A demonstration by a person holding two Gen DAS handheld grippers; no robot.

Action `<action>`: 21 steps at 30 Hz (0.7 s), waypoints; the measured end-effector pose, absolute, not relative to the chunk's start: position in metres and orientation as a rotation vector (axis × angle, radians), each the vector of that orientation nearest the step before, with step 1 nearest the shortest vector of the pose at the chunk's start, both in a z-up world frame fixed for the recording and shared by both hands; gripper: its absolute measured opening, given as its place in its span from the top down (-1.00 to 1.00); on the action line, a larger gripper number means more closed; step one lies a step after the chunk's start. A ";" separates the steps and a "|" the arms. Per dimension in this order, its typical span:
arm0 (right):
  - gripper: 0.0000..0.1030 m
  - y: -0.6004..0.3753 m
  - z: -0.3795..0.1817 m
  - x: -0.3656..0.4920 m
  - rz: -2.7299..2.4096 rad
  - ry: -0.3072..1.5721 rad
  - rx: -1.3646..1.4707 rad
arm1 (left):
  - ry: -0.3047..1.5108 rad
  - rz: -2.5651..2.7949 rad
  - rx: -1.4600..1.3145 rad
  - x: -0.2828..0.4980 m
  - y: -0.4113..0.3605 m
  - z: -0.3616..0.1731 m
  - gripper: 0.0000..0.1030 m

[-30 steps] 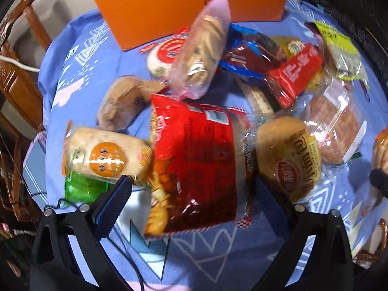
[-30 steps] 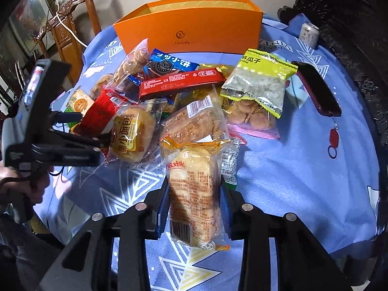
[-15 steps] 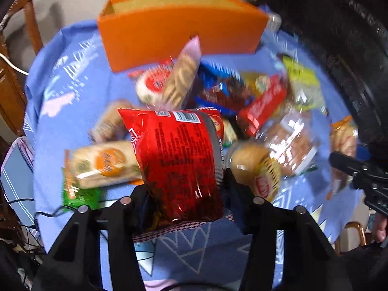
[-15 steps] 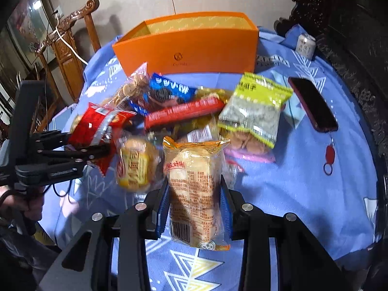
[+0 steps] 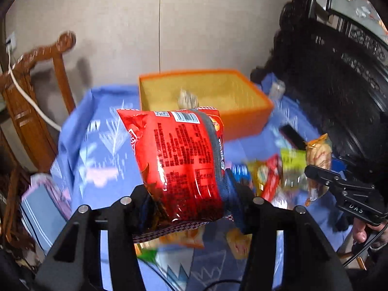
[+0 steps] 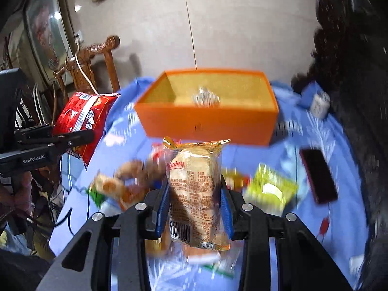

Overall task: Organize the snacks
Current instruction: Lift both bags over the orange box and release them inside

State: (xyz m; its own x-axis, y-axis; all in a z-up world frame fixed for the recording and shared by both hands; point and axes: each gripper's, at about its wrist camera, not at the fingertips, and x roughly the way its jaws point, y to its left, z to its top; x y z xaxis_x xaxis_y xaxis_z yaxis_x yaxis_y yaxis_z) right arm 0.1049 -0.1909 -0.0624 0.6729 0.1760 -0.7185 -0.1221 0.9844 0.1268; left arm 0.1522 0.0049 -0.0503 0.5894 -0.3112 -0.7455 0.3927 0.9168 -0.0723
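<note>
Both packets are up off the desk [image 6: 339,169] and the step in hand looks like carrying them to the orange box [image 6: 208,121], which stands open at the far side of the blue cloth. The left tool [image 5: 189,194] is clenched on the red snack bag [image 5: 177,162], its jaws having just closed onto it; the bag hangs in the air short of the box's near wall. The right tool [image 6: 194,206] is clamped around the clear packet of pale biscuits [image 6: 194,186], also in front of the box's near wall and above the loose snacks [image 6: 269,189] lying on the cloth. To do this well, lift each packet clear of the box's rim before moving in, since the tall red bag could catch the wall. One small silvery wrapped item [image 6: 206,98] lies on the box's floor, so set the packets beside it. Bring the tools in one at a time, so they do not collide above the box.
</note>
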 end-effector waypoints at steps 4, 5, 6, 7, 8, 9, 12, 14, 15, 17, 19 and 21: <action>0.29 -0.199 -0.039 0.145 0.173 0.765 0.083 | 0.821 -0.410 0.098 0.190 -0.004 -0.027 0.01; 0.29 -0.201 -0.035 0.155 0.166 0.756 0.080 | 0.818 -0.406 0.099 0.203 -0.008 -0.023 0.01; 0.29 -0.204 -0.029 0.168 0.160 0.743 0.081 | 0.815 -0.406 0.098 0.214 -0.012 -0.019 0.01; 0.29 -0.206 -0.025 0.179 0.157 0.737 0.086 | 0.814 -0.403 0.099 0.228 -0.016 -0.016 0.01; 0.29 -0.208 -0.021 0.190 0.154 0.731 0.090 | 0.811 -0.397 0.102 0.239 -0.020 -0.013 0.01; 0.29 -0.211 -0.017 0.203 0.148 0.722 0.091 | 0.807 -0.392 0.104 0.251 -0.024 -0.011 0.01; 0.29 -0.216 -0.009 0.240 0.129 0.709 0.081 | 0.820 -0.382 0.104 0.285 -0.034 -0.010 0.01; 0.29 -0.219 -0.008 0.257 0.122 0.707 0.080 | 0.831 -0.375 0.107 0.304 -0.040 -0.012 0.01; 0.29 -0.220 -0.009 0.270 0.117 0.708 0.076 | 0.837 -0.369 0.111 0.314 -0.043 -0.014 0.01; 0.29 -0.222 -0.011 0.287 0.110 0.711 0.070 | 0.849 -0.361 0.115 0.328 -0.046 -0.019 0.01; 0.16 -0.221 -0.015 0.300 0.115 0.715 0.076 | 0.859 -0.338 0.127 0.341 -0.050 -0.024 -0.13; -0.74 -0.222 -0.019 0.314 0.099 0.728 0.076 | 0.859 -0.281 0.149 0.352 -0.053 -0.028 -0.57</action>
